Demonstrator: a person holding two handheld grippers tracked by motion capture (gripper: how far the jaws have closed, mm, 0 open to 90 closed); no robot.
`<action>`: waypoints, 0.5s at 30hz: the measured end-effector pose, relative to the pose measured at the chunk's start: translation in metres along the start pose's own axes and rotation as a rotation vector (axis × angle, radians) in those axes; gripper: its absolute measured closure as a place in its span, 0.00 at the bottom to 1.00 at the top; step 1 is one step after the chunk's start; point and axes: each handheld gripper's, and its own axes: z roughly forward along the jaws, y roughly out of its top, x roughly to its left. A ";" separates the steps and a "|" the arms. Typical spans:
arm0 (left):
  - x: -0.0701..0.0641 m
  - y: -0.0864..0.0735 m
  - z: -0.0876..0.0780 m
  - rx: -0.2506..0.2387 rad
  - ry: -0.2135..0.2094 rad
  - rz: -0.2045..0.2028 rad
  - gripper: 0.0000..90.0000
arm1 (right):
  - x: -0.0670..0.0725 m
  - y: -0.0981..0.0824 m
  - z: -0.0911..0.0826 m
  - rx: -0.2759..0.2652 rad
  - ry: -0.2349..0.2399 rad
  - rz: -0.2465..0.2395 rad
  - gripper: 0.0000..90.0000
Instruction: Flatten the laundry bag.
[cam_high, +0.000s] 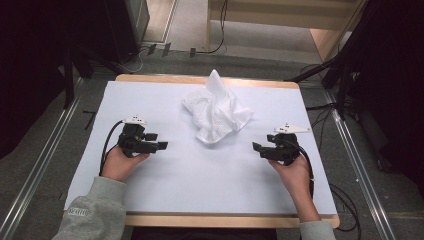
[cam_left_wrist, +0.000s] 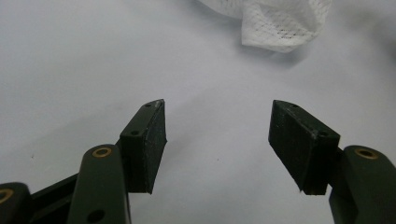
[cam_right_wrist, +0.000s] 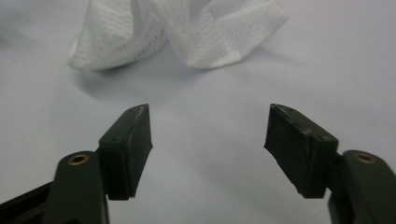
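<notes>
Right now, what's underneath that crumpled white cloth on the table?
The white mesh cloth lies bunched on the white table cover, which shows all around it. Whatever is beneath its folds is hidden, so I cannot tell if anything else lies there.

The white mesh cloth (cam_left_wrist: 275, 23) is cut off by the left gripper view's top edge.

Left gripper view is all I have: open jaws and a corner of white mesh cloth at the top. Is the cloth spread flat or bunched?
Observer: Bunched. The white cloth lies crumpled in a heap with a peak standing up at its far side.
Operator: Where is the other gripper?
Observer: The right gripper rests on the table on the opposite side of the cloth, apart from it.
Operator: Holding anything?
Observer: No. Its jaws are open, with bare table between them.
</notes>
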 end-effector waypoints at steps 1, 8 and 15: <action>0.000 0.000 -0.001 -0.002 -0.001 0.003 0.42 | 0.002 0.003 0.002 -0.006 0.006 0.000 0.29; 0.002 -0.007 -0.010 -0.014 0.017 -0.006 0.42 | 0.019 0.024 0.024 -0.005 0.027 -0.036 0.19; 0.003 -0.016 -0.019 -0.026 0.042 -0.025 0.42 | 0.035 0.042 0.044 -0.014 0.043 -0.062 0.15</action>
